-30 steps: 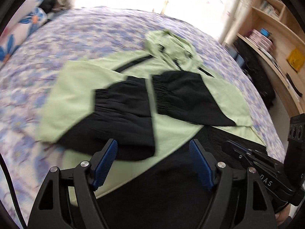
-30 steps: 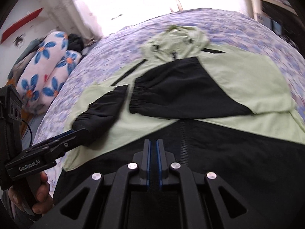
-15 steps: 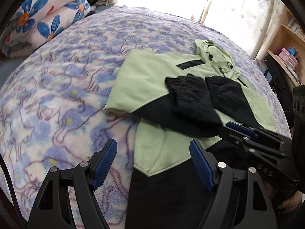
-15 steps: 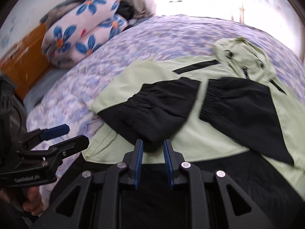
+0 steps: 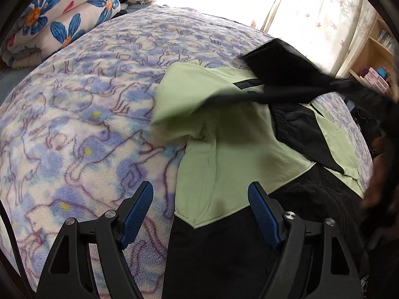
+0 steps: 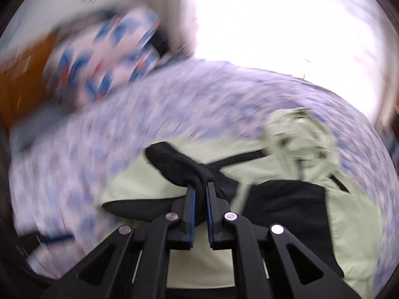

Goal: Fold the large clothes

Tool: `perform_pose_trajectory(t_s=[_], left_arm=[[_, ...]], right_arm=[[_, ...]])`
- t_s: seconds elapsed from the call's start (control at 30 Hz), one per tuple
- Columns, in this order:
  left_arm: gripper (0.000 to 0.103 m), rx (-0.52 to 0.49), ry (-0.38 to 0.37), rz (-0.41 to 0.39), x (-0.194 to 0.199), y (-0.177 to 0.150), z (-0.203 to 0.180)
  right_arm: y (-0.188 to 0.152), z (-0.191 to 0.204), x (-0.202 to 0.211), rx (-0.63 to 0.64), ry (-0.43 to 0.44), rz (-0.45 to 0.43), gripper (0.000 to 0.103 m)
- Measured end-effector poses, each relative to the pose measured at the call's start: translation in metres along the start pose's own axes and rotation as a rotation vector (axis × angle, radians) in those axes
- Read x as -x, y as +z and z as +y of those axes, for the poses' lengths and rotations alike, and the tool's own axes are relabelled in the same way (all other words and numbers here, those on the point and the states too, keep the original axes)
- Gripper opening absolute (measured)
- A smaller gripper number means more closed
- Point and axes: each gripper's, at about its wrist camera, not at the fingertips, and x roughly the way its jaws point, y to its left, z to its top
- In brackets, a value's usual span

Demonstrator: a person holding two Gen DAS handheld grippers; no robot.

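Note:
A light green and black jacket (image 5: 224, 149) lies spread on the bed, with its hood (image 6: 299, 129) at the far end. My right gripper (image 6: 200, 186) has its jaws closing on the black left sleeve (image 6: 174, 164), which is pinched at the fingertips. In the left wrist view that sleeve (image 5: 281, 74) hangs lifted above the jacket. The other black sleeve (image 5: 306, 134) lies folded across the chest. My left gripper (image 5: 200, 199) stands open low over the jacket's near left edge, with nothing gripped between its fingers (image 5: 137, 204).
A blue and purple patterned blanket (image 5: 87, 124) covers the bed. Rolled floral quilts (image 5: 69, 25) sit at the far left. A wooden bookshelf (image 5: 374, 62) and a bright curtain (image 5: 311, 12) stand at the right. A blurred hand (image 5: 379, 186) shows at the right edge.
My right gripper closed on the left sleeve and raised it off the jacket; its view is now blurred by motion. The left gripper's view is unchanged over the last half second.

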Motion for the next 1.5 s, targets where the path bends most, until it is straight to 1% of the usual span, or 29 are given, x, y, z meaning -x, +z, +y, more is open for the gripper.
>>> perform_pose_trajectory(t_s=[0.07,0.1,0.13,0.2,0.23,0.27,0.33,0.4,0.43,0.5,0.53,0.57,0.67,0.73,0.87,0.93,0.97,1.0,1.03,1.07,1.1,1.13,1.17,1.23,1.3,1.33,1.4,1.47,1.5], left_arm=[[0.077,0.001,-0.01,0.0,0.0,0.001,0.0],[0.077,-0.001,-0.014,0.002,-0.001,0.0,0.0],[0.077,-0.004,-0.017,0.005,-0.002,0.0,0.0],[0.077,-0.017,-0.021,0.017,-0.005,0.001,-0.004],[0.077,-0.027,-0.02,0.021,-0.006,0.002,-0.006],[0.077,-0.038,-0.02,0.023,-0.008,0.004,-0.008],[0.077,-0.068,-0.018,0.026,-0.01,0.01,-0.013],[0.077,-0.096,-0.013,0.026,-0.014,0.021,-0.02],[0.077,-0.109,-0.015,0.029,-0.017,0.029,-0.023],[0.077,-0.128,-0.021,0.04,-0.028,0.046,-0.028],[0.077,-0.138,-0.016,0.047,-0.035,0.054,-0.031],[0.077,-0.15,-0.009,0.052,-0.043,0.062,-0.033],[0.077,-0.18,0.015,0.102,-0.073,0.083,-0.037],[0.077,-0.165,0.025,0.135,-0.093,0.095,-0.035],[0.077,-0.121,-0.018,0.174,-0.124,0.116,-0.026],[0.077,-0.113,-0.014,0.208,-0.14,0.122,-0.023],[0.077,-0.105,-0.011,0.223,-0.147,0.123,-0.022],[0.077,-0.085,-0.01,0.246,-0.156,0.124,-0.019],[0.077,-0.066,-0.015,0.256,-0.161,0.124,-0.017],[0.07,-0.045,-0.022,0.256,-0.164,0.125,-0.015],[0.058,-0.041,-0.021,0.236,-0.163,0.127,-0.015],[0.02,-0.05,-0.027,0.198,-0.158,0.13,-0.016],[0.009,-0.053,-0.021,0.178,-0.154,0.133,-0.018],[0.005,-0.045,0.003,0.105,-0.145,0.139,-0.019],[0.004,-0.063,0.05,0.022,-0.136,0.144,-0.022],[0.003,-0.069,0.077,-0.006,-0.134,0.146,-0.022],[0.003,-0.076,0.112,-0.027,-0.136,0.149,-0.023],[0.003,-0.078,0.151,-0.005,-0.145,0.15,-0.02],[0.003,-0.072,0.161,0.008,-0.149,0.151,-0.018]], right_arm=[[-0.008,-0.051,0.018,-0.156,-0.058,-0.028,0.007],[-0.016,-0.07,0.022,-0.21,-0.082,-0.014,0.009],[-0.03,-0.091,0.023,-0.264,-0.117,0.029,0.012],[-0.059,-0.124,0.012,-0.312,-0.15,0.217,0.021],[-0.073,-0.136,0.01,-0.33,-0.151,0.289,0.026],[-0.088,-0.148,0.01,-0.35,-0.146,0.344,0.026],[-0.102,-0.162,0.015,-0.354,-0.144,0.38,0.026],[-0.102,-0.177,0.021,-0.364,-0.14,0.375,0.026],[-0.097,-0.187,0.024,-0.387,-0.115,0.362,0.027],[-0.086,-0.208,0.023,-0.442,-0.071,0.326,0.033],[-0.081,-0.216,0.02,-0.458,-0.066,0.319,0.042],[-0.076,-0.227,0.014,-0.475,-0.064,0.309,0.045],[-0.064,-0.245,-0.011,-0.455,-0.081,0.321,0.045],[-0.063,-0.256,-0.029,-0.445,-0.087,0.35,0.045],[-0.068,-0.274,-0.058,-0.451,-0.105,0.411,0.045],[-0.074,-0.278,-0.069,-0.452,-0.109,0.435,0.045],[-0.077,-0.278,-0.074,-0.454,-0.103,0.441,0.045],[-0.079,-0.278,-0.075,-0.45,-0.097,0.42,0.045],[-0.079,-0.277,-0.075,-0.437,-0.092,0.402,0.039],[-0.077,-0.274,-0.076,-0.415,-0.09,0.399,0.032],[-0.074,-0.27,-0.077,-0.383,-0.101,0.39,0.031],[-0.069,-0.266,-0.075,-0.355,-0.116,0.368,0.029],[-0.062,-0.263,-0.073,-0.327,-0.131,0.332,0.028],[-0.047,-0.261,-0.067,-0.312,-0.149,0.25,0.028],[-0.033,-0.264,-0.064,-0.315,-0.172,0.169,0.028],[-0.029,-0.265,-0.067,-0.323,-0.181,0.157,0.028],[-0.027,-0.269,-0.085,-0.319,-0.221,0.195,0.029],[-0.029,-0.27,-0.106,-0.303,-0.258,0.286,0.033],[-0.032,-0.271,-0.112,-0.304,-0.274,0.334,0.034]])
